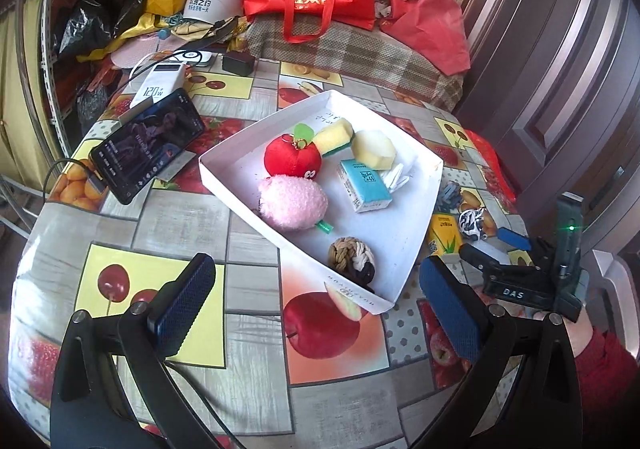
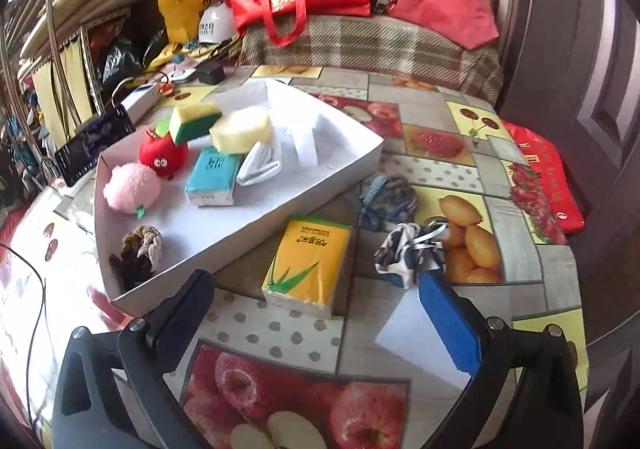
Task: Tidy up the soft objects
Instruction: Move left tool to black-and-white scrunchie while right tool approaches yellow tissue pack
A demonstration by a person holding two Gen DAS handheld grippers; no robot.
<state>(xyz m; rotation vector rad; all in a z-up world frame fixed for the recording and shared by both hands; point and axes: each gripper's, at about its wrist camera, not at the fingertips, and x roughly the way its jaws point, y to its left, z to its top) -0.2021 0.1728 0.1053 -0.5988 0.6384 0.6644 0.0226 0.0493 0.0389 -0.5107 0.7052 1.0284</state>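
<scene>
Toys, sponges and a blue tissue pack already fill the white tray (image 2: pixel 280 205) mid-surface, while the yellow tissue pack (image 2: pixel 308 265), patterned cloth (image 2: pixel 408 249) and blue yarn (image 2: pixel 384 197) wait near the surface's right edge, both tools gaping empty.

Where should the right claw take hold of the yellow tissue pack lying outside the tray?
Grip the yellow tissue pack across its two long sides, coming down from above. It lies flat on the table just outside the white tray, and the open right claw already straddles its near end.
</scene>
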